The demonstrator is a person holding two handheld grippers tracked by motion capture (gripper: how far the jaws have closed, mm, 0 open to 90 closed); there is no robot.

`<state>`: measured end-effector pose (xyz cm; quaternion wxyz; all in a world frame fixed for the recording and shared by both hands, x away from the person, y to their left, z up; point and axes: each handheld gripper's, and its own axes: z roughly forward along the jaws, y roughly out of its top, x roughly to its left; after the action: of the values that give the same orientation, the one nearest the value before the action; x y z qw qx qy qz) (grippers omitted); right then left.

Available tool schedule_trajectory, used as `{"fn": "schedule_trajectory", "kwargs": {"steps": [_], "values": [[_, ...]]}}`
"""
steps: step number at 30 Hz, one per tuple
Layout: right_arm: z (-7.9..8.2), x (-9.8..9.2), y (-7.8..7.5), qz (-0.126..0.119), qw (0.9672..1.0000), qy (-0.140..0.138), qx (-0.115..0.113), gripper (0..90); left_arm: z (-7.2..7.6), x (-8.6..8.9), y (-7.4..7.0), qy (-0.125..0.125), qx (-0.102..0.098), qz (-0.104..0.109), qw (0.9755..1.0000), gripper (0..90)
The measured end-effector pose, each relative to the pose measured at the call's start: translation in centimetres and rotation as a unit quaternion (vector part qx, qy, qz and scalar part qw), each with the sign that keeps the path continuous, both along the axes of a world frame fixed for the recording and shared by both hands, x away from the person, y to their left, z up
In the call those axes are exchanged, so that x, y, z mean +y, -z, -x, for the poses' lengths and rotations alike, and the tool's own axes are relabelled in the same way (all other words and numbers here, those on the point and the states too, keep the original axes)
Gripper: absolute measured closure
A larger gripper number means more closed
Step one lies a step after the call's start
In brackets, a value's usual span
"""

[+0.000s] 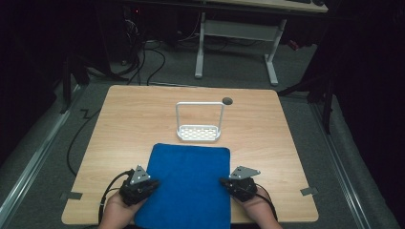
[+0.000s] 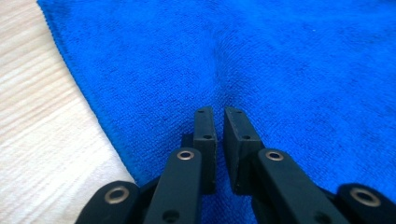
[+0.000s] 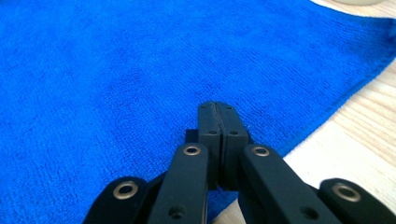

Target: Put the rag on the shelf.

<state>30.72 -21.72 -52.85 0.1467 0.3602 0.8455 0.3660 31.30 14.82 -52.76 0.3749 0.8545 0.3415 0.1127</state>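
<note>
We have the blue cloth (image 1: 188, 183) lying flat at the tabletop's near edge, with the left gripper (image 2: 218, 122) pinching a small ridge and the right gripper's (image 3: 218, 116) fingers pressed together at its opposite side edges, probably to lift both sides evenly.

a white wire rack (image 1: 199, 125) with a tall looped handle stands upright on the wooden table (image 1: 267, 129), just beyond mid-table. a small dark round disc (image 1: 227, 100) lies near the far edge. behind, a white-legged desk (image 1: 239, 38) and floor cables (image 1: 143, 57).

Rack (image 1: 198, 132) behind cloth (image 1: 188, 181) on table (image 1: 124, 119)
</note>
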Motion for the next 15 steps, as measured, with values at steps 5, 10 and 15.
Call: {"fn": "schedule_trajectory", "kwargs": {"steps": [5,10,15], "values": [[0.4,-1.0,-0.1,0.009,0.9999,0.013,-0.004,90.0,0.9,-1.0,0.0,0.029,0.005,0.007,0.9995,80.9],[1.0,-2.6,-0.3,0.031,0.999,0.029,-0.011,90.0,1.9,-2.7,0.1,0.07,0.004,0.014,0.9975,76.8],[1.9,-3.6,-0.3,0.042,0.9977,0.048,-0.024,82.5,1.7,-2.6,0.0,0.068,-0.004,0.018,0.9975,70.1]]}}
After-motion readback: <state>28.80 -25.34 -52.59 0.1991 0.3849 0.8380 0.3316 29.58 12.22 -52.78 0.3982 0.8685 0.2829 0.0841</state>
